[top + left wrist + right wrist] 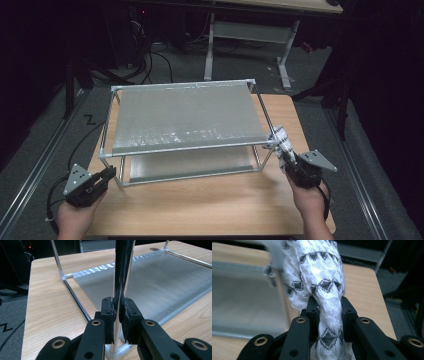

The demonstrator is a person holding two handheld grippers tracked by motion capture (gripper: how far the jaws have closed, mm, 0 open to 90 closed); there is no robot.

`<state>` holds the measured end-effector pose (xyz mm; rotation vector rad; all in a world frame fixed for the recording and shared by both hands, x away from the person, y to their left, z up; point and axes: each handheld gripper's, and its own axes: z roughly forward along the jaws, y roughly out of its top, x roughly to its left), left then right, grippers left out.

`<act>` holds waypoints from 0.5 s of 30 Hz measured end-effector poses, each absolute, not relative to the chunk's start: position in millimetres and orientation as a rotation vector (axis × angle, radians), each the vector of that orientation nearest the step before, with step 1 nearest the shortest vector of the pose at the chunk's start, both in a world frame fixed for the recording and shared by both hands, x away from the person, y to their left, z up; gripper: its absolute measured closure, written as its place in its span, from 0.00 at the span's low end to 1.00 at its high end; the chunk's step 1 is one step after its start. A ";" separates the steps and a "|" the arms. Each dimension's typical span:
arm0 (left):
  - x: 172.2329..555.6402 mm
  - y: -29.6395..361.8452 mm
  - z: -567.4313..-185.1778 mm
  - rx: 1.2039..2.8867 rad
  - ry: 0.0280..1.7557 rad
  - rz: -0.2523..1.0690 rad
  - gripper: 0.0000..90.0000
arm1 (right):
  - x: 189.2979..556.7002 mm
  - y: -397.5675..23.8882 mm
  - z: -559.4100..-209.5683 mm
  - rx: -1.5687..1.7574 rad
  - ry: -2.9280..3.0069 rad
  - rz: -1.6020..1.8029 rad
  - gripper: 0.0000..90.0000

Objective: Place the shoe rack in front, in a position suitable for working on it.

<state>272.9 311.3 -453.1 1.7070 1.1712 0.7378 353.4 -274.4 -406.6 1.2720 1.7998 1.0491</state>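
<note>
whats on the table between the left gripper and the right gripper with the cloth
In the high view, the near edge of the metal rack stands between the left gripper and the right gripper holding the patterned cloth; nearer the person, the wooden table is bare.

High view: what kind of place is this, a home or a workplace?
Probably a lab or workshop, not a home: a plain wooden table holds a metal rack, cables lie on the grey floor, and another desk frame stands behind.

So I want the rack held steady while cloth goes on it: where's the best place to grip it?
Grip a thin upright corner post of the rack, coming in level from the outside corner. The post is slim and round, so jaws close around it, as the left gripper does now.
</note>
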 end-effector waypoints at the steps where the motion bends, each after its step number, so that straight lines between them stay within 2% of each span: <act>1: 273.1 311.7 -453.2 1.710 1.167 0.738 0.90 | 351.0 -271.5 -403.5 1.258 1.804 1.062 0.83; 8: 274.0 312.4 -453.1 1.716 1.159 0.733 0.90 | 338.8 -258.0 -397.5 1.173 1.850 1.075 0.83; 15: 277.0 310.4 -452.9 1.724 1.149 0.727 0.90 | 338.7 -257.0 -407.6 1.171 1.884 1.030 0.83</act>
